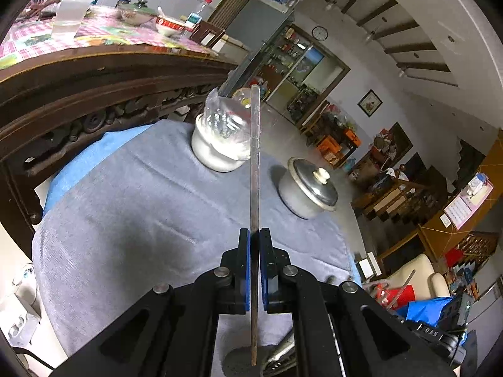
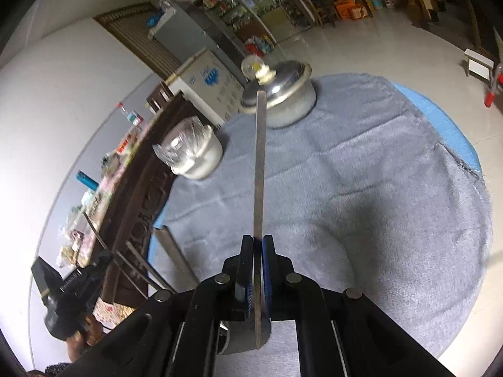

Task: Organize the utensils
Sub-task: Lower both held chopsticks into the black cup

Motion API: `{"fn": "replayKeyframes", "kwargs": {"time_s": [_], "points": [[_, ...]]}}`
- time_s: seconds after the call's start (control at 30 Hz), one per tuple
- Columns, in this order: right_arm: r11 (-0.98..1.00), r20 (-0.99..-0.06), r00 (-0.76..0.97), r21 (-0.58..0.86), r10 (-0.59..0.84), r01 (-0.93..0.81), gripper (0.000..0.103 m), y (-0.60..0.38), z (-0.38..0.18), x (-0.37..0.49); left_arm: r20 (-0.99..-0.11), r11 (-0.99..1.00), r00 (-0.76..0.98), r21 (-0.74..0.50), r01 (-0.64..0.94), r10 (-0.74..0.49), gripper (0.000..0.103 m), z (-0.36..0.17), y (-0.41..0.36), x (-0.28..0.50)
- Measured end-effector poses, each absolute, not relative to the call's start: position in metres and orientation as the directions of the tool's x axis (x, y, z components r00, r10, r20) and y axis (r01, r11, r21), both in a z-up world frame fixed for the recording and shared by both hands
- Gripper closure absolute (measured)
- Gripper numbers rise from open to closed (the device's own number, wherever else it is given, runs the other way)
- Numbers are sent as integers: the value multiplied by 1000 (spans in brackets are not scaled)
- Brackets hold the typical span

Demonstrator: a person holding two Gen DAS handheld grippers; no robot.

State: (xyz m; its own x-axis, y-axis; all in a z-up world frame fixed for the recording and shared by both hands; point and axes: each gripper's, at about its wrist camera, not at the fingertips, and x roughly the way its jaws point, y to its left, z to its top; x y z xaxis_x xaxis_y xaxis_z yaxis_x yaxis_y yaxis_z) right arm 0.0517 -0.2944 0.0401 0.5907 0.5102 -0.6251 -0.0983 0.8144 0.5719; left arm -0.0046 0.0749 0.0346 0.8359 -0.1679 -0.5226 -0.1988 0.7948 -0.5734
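Each gripper's jaws are clamped on a flat metal utensil handle: left gripper (image 1: 254,235) on one handle (image 1: 255,157), right gripper (image 2: 257,242) on another (image 2: 260,163), above the grey cloth (image 1: 141,194).

Legible lettering is scarce in both views. In the left wrist view, white capitals reading "DAS" stand on a black gripper body (image 1: 435,333) near the lower right edge of the picture. A red-and-white bowl (image 1: 169,26) on the checked tablecloth (image 1: 28,42), near the table's far edge, carries white marks on its red band, too small to read. A wall clock (image 1: 319,33) shows a dial whose numerals cannot be made out. In the right wrist view, a white chest-like appliance (image 2: 209,86) beside the round cloth bears blue characters and a blue emblem on its face, blurred beyond reading.
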Motion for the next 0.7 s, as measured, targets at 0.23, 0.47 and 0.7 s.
{"fn": "replayKeyframes", "kwargs": {"time_s": [0.23, 0.47, 0.7], "points": [[792, -533, 677, 597, 507, -123, 96, -289, 67, 30, -480, 835, 863, -530, -145, -155, 98, 43, 40, -19], [806, -518, 704, 576, 486, -132, 96, -267, 59, 22, -475, 867, 872, -479, -141, -120, 98, 32, 21, -20], [843, -537, 708, 514, 459, -156, 96, -248, 50, 15, -490, 890, 866, -433, -146, -96, 98, 19, 9, -24]]}}
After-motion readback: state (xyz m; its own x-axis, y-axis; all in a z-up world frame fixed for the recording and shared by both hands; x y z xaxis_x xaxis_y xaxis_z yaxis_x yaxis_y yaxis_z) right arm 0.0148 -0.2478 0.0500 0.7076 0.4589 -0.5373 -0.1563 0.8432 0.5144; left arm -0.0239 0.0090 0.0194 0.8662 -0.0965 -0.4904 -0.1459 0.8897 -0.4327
